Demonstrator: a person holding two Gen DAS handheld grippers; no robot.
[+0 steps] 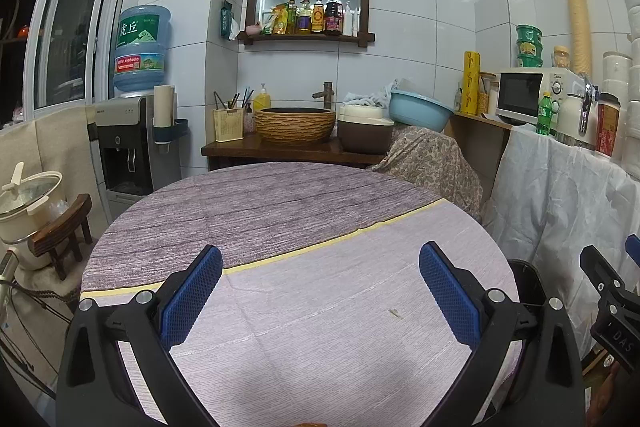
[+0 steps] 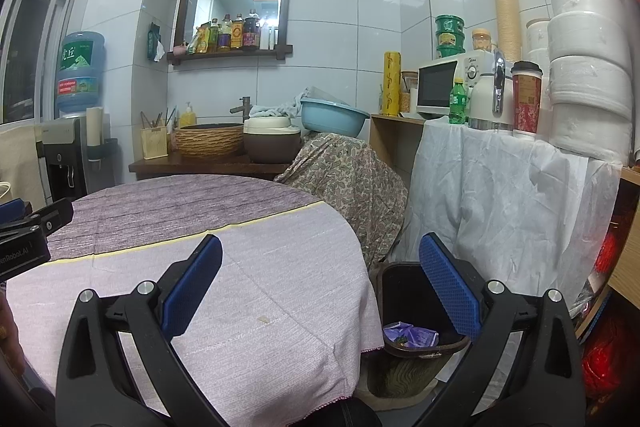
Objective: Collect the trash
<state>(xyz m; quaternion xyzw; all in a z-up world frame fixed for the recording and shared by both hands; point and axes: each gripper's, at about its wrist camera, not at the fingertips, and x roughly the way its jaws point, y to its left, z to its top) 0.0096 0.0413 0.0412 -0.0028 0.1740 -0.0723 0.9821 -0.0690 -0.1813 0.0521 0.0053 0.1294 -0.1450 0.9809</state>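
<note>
My left gripper (image 1: 320,293) is open and empty above the round table (image 1: 320,347), which has a pale purple cloth. A tiny brown crumb (image 1: 394,312) lies on the cloth between the fingers. My right gripper (image 2: 320,285) is open and empty over the table's right edge (image 2: 280,291). A dark waste bin (image 2: 404,291) stands on the floor beside the table, with a purple wrapper (image 2: 408,334) inside it. The same small crumb (image 2: 264,319) shows on the cloth. The right gripper's body shows at the right edge of the left wrist view (image 1: 612,303).
A wooden counter (image 1: 280,149) with a basket-style sink, a rice cooker and a blue basin stands behind the table. A water dispenser (image 1: 132,131) is at the left. A white-draped shelf (image 2: 500,195) with a microwave, bottle and cups is at the right.
</note>
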